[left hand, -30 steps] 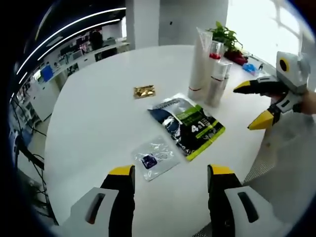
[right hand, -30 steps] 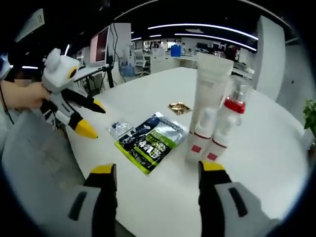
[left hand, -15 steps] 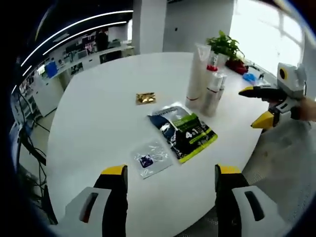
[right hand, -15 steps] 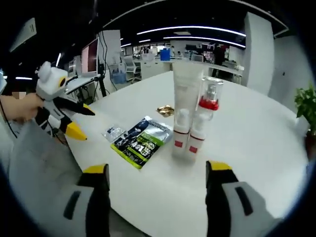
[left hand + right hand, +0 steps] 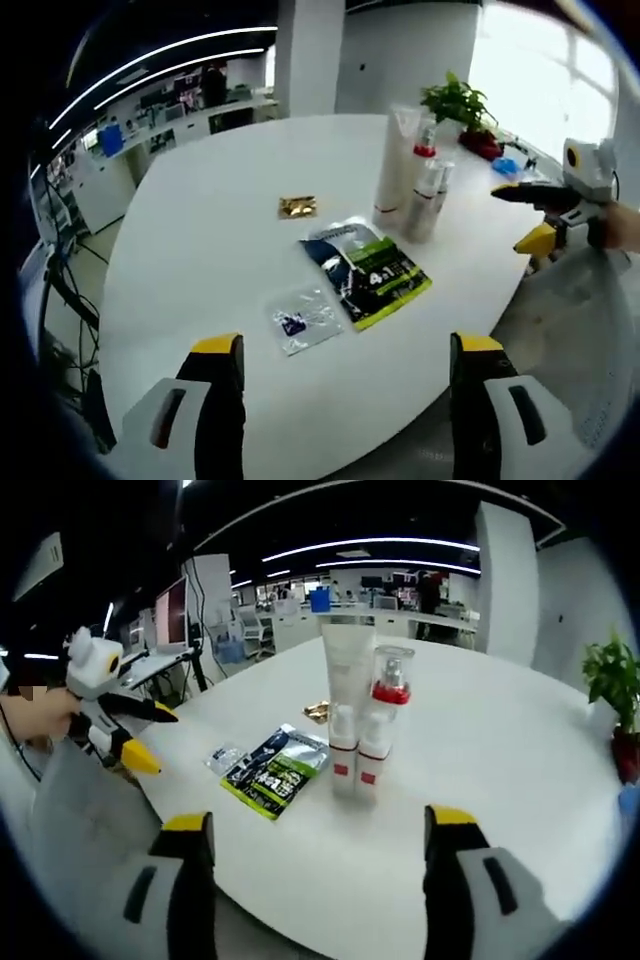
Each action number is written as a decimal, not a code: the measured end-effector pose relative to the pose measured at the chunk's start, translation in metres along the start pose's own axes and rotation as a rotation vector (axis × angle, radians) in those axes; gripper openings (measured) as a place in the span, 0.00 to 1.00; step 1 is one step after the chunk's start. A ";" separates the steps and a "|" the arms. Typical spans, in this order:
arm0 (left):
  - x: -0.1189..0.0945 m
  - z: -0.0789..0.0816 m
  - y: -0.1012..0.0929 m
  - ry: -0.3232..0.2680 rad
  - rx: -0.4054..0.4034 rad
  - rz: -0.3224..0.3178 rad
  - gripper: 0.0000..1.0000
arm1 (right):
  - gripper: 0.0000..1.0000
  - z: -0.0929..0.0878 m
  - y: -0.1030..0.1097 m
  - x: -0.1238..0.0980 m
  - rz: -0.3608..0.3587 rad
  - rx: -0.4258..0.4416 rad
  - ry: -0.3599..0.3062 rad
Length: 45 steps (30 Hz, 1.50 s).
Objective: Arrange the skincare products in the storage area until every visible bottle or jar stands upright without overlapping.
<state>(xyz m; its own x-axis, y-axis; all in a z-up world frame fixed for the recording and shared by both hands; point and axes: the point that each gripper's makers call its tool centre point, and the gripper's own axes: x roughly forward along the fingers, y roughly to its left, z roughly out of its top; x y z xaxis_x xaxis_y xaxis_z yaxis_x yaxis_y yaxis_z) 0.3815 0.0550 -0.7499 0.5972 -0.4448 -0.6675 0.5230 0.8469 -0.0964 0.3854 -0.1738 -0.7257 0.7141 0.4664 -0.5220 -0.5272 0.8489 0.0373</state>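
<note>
We see the upright bottles [image 5: 358, 730] clustered mid-worktop [image 5: 520, 780], straight ahead of our right hand-held gripper [image 5: 318, 880], the nearer one; both it and the left hand-held gripper [image 5: 340, 400] are released, empty.

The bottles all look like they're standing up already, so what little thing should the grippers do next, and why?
Probably just hold back, away from the table. The tall white tube, the clear bottle with the red collar and the two small white bottles stand upright in a tight cluster. Only flat packets lie beside them, like the green sachet. Both the left gripper and the right gripper are open and empty.
</note>
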 end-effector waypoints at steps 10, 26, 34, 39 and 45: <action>-0.009 -0.007 -0.006 0.002 -0.032 0.006 0.89 | 0.92 0.001 0.001 -0.006 0.004 0.019 -0.006; -0.010 -0.006 -0.007 0.005 -0.036 0.012 0.92 | 0.95 0.001 0.002 -0.012 0.000 0.033 -0.016; -0.002 -0.002 -0.004 0.013 -0.038 0.016 0.92 | 0.95 0.000 -0.002 -0.012 -0.008 0.055 -0.017; 0.007 -0.001 -0.004 0.024 -0.041 0.017 0.92 | 0.94 -0.001 -0.003 -0.012 -0.011 0.064 -0.013; 0.020 0.008 0.001 0.042 -0.030 0.027 0.92 | 0.94 -0.003 -0.002 -0.011 -0.007 0.066 -0.004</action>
<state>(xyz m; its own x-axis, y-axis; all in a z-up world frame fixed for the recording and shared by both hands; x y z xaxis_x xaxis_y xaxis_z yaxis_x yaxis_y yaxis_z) 0.3991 0.0449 -0.7572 0.5844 -0.4097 -0.7005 0.4880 0.8671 -0.1000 0.3774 -0.1813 -0.7224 0.7195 0.4612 -0.5192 -0.4908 0.8666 0.0896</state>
